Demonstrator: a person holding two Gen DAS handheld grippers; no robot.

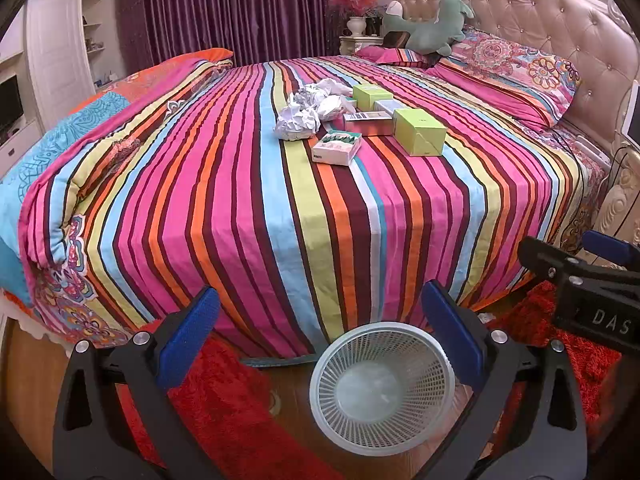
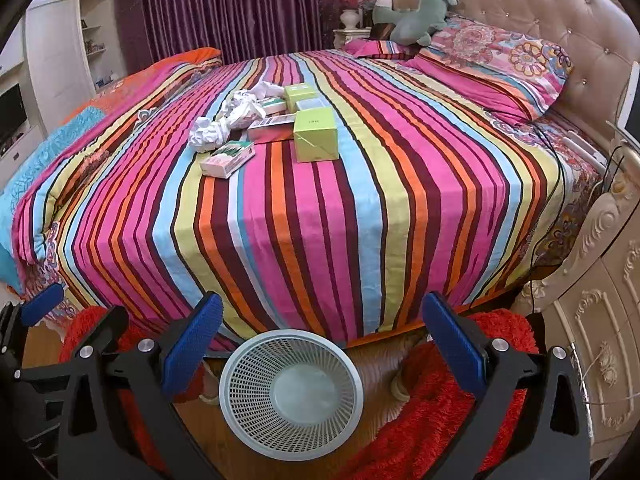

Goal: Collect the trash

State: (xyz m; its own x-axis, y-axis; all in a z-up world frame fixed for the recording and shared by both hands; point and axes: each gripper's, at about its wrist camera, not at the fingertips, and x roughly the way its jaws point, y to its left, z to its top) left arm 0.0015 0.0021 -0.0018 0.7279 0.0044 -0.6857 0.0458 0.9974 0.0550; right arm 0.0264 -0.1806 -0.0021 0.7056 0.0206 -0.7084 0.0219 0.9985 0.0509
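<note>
Partly hidden: teal box (image 1: 347, 102) behind crumpled paper (image 1: 298, 120).

Striped bed (image 1: 280, 220) bearing crumpled paper balls (image 1: 298, 122), green boxes (image 1: 418, 132), a flat pink-and-green packet (image 1: 336, 148), pillows (image 1: 512, 76) and a plush toy (image 1: 434, 26). Below, wooden floor (image 1: 288, 384) carrying a white mesh basket (image 1: 382, 380) and a red shaggy rug (image 1: 224, 412).

Box (image 2: 227, 159) print too small to read, monitor (image 1: 10, 105) cut off at edge.

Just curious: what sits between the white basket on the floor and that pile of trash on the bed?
Only bare striped bedspread lies between basket and trash pile, in both views.
</note>
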